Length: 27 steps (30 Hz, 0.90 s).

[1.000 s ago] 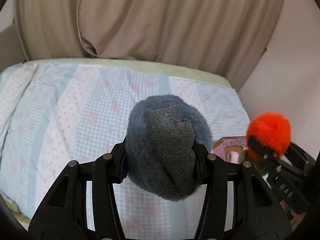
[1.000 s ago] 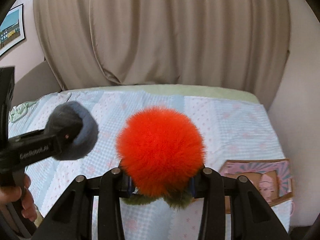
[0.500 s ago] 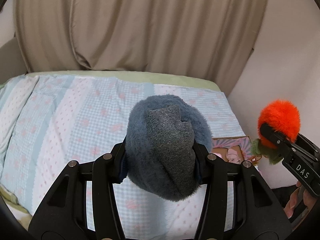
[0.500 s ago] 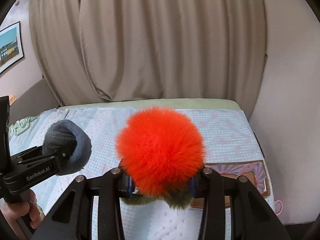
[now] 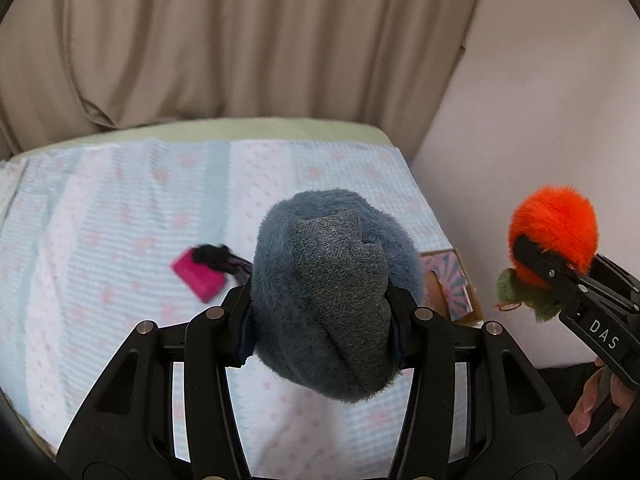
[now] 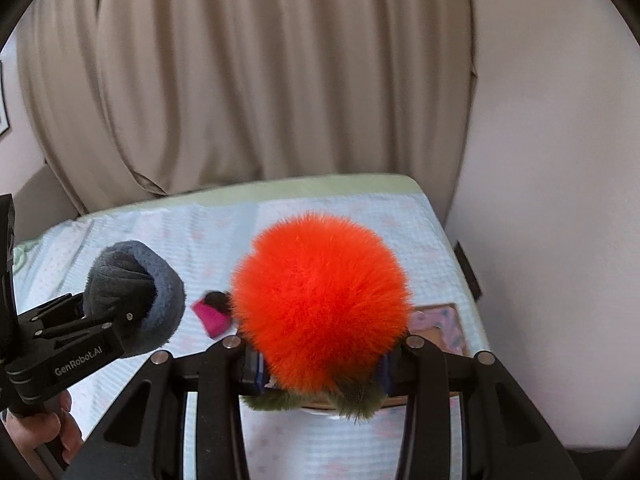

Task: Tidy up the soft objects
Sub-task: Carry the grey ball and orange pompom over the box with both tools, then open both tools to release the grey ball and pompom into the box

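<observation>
- Left claw clenched on blue-grey plush ball; pads sunk into fur on both flanks, ball bulging out above and below, carried clear of bed.
- Right claw clenched on orange pom-pom, green fuzzy leaves pinched underneath; also held in the air, not resting on anything.
- From left wrist view: orange pom-pom at 3 o'clock of the grey ball, well apart. From right wrist view: grey ball at 9 o'clock of the pom-pom.
- On the bedsheet between the two: small magenta pouch with black tuft, roughly 9 o'clock of the grey ball, lying flat.
- At 3 o'clock near the bed edge: patterned cardboard box, partly hidden behind the grey ball; interior not visible, so contents cannot be told.
- Judged step: carrying both soft things toward a drop spot, likely the box.
- To do well: keep squeeze steady, since fur compresses and could slip; bring one claw over the box at a time to avoid collision; lower close before letting go, as light fluff may bounce or roll off the bed edge.
</observation>
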Motion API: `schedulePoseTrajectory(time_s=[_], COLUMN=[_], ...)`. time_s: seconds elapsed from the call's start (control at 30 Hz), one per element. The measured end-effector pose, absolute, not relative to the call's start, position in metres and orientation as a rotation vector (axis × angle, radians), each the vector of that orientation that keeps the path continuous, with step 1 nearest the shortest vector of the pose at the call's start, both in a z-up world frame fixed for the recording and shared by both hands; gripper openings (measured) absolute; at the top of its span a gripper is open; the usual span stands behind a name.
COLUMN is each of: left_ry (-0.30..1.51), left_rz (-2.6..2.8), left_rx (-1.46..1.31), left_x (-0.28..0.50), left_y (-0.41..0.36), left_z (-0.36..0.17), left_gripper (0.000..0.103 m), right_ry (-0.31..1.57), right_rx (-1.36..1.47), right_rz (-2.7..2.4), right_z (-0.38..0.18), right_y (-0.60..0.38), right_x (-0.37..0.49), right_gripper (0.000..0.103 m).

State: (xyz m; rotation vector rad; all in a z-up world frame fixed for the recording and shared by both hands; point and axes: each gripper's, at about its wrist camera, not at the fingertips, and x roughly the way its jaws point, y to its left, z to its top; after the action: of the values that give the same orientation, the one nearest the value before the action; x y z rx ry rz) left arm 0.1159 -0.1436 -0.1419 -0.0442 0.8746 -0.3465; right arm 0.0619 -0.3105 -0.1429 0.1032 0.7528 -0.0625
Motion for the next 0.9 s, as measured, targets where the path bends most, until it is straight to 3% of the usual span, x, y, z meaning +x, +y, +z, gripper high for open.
schedulePoseTrajectory(time_s=[0.7, 0.9], left_ry=[1.313, 1.376], left_rz=[-0.350, -0.384], left_rx=[0.101, 0.176], left_x=[0.187, 0.186], left_y=[-0.314, -0.337], left_z=[-0.370, -0.403], left_gripper=[0.046, 0.046], right_ry=[1.167, 1.248], right_rx=[0.144, 0.145], right_rz=[0.005, 0.056], right_z=[-0.341, -0.377], right_y=[-0.443, -0.453], right_x=[0.176, 0.199], right_gripper=[0.037, 0.037])
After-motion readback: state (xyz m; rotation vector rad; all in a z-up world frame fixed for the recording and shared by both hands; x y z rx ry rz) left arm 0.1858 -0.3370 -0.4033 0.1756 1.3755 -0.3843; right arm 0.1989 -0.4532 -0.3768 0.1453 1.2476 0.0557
